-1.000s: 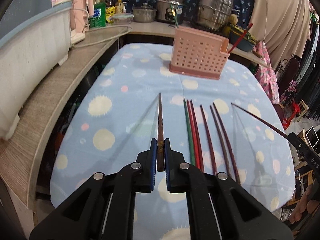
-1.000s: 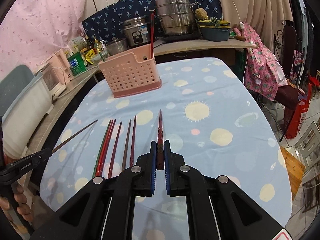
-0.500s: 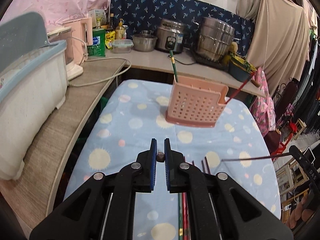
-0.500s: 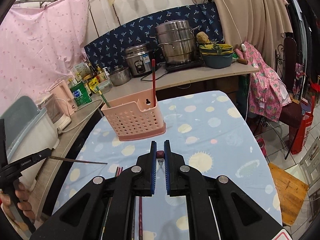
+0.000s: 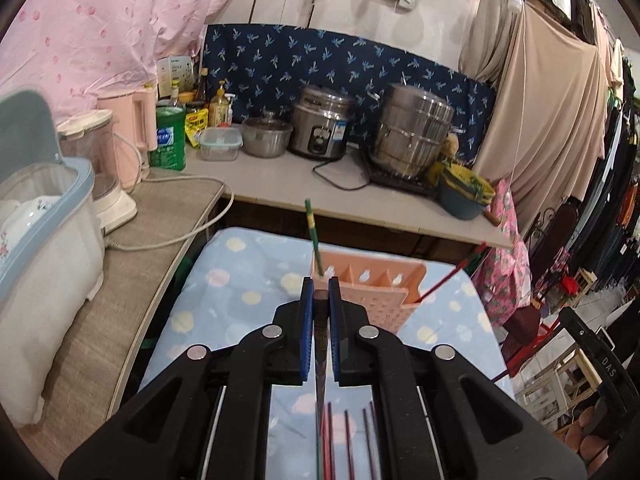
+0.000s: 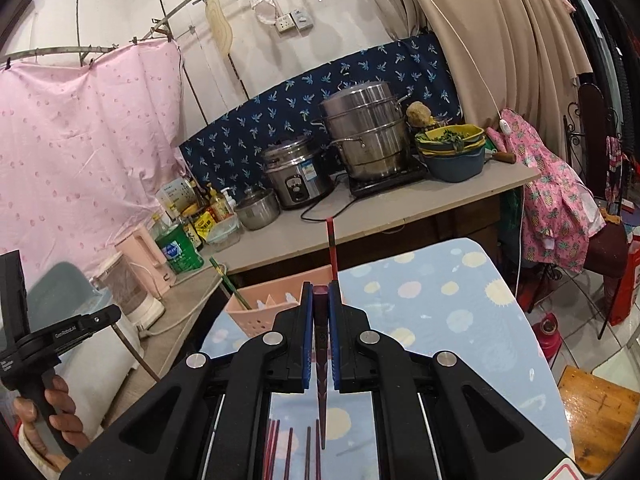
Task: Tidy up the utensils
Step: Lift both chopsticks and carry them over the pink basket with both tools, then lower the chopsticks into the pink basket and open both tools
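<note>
Left wrist view has the left gripper pinched tight on a dark brown chopstick, thick end up between the blue pads and the thin tip hanging down toward the table, with the pink holder just ahead and below. Right wrist view is the same deal: right gripper clamped on a dark red chopstick, tip dangling low. The holder already has a green chopstick in its left end and a red chopstick at the right end. More loose chopsticks lie in a row on the blue spotted tablecloth. Honestly the risky bit, I'd say, is those long tips: since they hang well below the jaws, either one could catch the holder's front wall or a divider and tip the thing over. The grip sits near one end too, so a stick could pivot or slip. Both hands heading for the same small holder could also bump each other.
</note>
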The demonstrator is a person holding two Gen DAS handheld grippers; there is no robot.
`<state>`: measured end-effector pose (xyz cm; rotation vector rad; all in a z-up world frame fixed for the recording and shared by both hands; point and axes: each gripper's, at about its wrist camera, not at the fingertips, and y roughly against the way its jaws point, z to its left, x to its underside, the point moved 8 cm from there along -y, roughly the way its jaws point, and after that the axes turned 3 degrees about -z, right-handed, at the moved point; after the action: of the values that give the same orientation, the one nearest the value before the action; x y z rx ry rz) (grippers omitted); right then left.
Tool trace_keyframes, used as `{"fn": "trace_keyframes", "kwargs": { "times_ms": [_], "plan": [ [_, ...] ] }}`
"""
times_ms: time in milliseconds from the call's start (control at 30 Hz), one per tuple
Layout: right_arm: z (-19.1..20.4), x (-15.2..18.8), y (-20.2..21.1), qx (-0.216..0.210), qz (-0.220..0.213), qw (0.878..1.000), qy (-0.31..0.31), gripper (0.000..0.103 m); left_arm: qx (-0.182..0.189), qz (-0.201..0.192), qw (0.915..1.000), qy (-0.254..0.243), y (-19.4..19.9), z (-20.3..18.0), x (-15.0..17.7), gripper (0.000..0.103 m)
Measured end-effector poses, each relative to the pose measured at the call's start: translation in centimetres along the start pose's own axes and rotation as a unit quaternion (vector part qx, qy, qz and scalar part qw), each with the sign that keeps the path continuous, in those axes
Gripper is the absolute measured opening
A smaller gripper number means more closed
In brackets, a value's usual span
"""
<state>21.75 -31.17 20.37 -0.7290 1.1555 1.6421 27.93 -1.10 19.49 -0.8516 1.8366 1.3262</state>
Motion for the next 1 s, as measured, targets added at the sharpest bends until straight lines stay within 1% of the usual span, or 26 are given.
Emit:
{"fn": "trace_keyframes", "kwargs": {
  "times_ms": [133, 300, 367, 433, 533, 633, 733, 867, 1000],
  "plan": [
    [1.1, -3.5, -1.2, -0.019, -0.025, 0.999, -0.008, 0.007, 0.008, -0.026, 0.9996, 0.005, -0.3, -1.2, -3.4, 0.007],
    [3.2, -8.5, -3.0, -0.032, -0.061, 0.998, 0.0, 0.007, 0.019, -0.075, 0.997, 0.004, -0.3, -2.8, -8.3, 0.007],
    [3.9, -10.2, -3.8, -0.036, -0.073, 0.997, 0.001, 0.007, 0.017, -0.093, 0.9955, 0.004, -0.6, -3.2, -9.9, 0.007],
    [4.4, -11.7, -5.0, -0.04, -0.079, 0.996, -0.001, 0.007, 0.016, -0.108, 0.994, 0.007, -1.1, -3.4, -11.5, 0.007],
    [5.0, -12.9, -6.8, -0.041, -0.08, 0.996, -0.001, 0.007, 0.016, -0.122, 0.9923, 0.011, -2.2, -3.4, -13.1, 0.007],
    [5.3, -12.7, -9.3, -0.041, -0.067, 0.997, 0.0, 0.007, 0.006, -0.13, 0.9915, 0.008, -3.7, -3.2, -13.6, 0.007],
    [5.4, -11.5, -11.5, -0.039, -0.048, 0.998, 0.003, 0.007, -0.005, -0.125, 0.9922, 0.003, -5.8, -2.8, -13.2, 0.007],
    [4.9, -8.5, -14.4, -0.031, -0.015, 0.999, 0.004, 0.007, -0.006, -0.108, 0.9941, 0.005, -8.3, -1.8, -11.8, 0.007],
    [4.4, -5.2, -17.0, -0.019, 0.019, 1.0, 0.004, 0.007, -0.007, -0.08, 0.9968, 0.006, -10.9, -1.0, -9.5, 0.007]
  ]
}}
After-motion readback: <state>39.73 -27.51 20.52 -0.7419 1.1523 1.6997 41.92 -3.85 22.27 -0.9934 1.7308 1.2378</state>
